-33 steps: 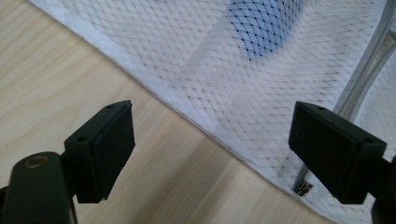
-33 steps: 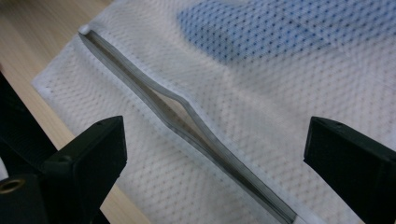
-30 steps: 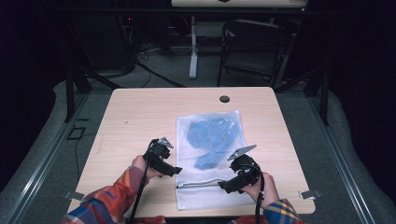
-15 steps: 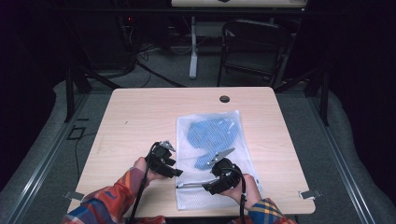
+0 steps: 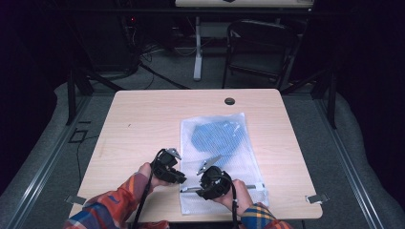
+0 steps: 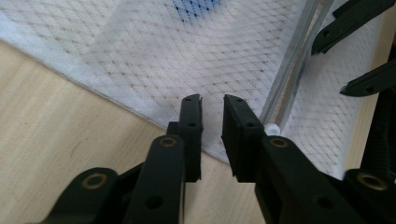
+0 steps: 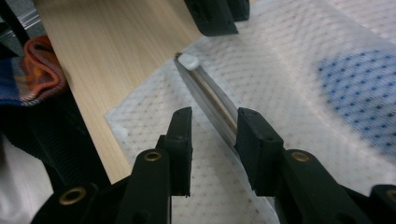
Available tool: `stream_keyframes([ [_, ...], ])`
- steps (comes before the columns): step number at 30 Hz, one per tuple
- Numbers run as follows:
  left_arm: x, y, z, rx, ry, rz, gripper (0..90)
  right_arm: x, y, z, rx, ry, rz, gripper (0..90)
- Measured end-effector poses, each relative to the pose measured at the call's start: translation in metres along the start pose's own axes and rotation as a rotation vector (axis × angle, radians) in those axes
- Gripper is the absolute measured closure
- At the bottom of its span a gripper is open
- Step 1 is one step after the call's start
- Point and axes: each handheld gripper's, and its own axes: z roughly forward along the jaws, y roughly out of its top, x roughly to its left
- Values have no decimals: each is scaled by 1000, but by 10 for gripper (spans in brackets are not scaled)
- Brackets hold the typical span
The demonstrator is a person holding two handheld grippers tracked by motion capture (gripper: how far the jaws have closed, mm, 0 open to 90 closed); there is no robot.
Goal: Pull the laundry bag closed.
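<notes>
Since the zip-opening work appears barely begun, the hazards are entered first, largest item down.

The table (image 5: 143, 124) is smooth, so the whole mesh laundry bag (image 5: 248, 157), lying toward 5 o'clock on it, could be dragged if one gripper pulls while the other has no hold. The blue dotted garment (image 5: 217, 138) inside could be snagged once the zip runs.

The left gripper (image 6: 212, 100) is set at the bag's 7 o'clock corner. Its jaws have just been closing, and a narrow gap remains with no mesh visibly pinched, so thin cloth could be missed. The right gripper (image 7: 215, 114) has likewise been closing. Its jaws stand either side of the zip track (image 7: 210, 98) along the bag's 6 o'clock edge, not yet pressing. The track could be clamped instead of a puller, which cannot be made out.

Counted:
- one table
- one bag
- one garment
- two grippers
- one zip
- one white end stop (image 7: 188, 60)
</notes>
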Motion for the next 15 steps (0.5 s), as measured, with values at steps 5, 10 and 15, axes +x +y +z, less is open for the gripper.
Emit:
stream_keyframes([
  [5, 0, 0, 4, 30, -15, 9, 877, 5, 8, 12, 6, 15, -8, 717],
  [10, 1, -1, 7, 58, -22, 19, 900, 8, 14, 21, 8, 14, -23, 749],
  [15, 2, -1, 10, 72, -32, 18, 900, 11, 17, 28, 6, 0, -36, 758],
])
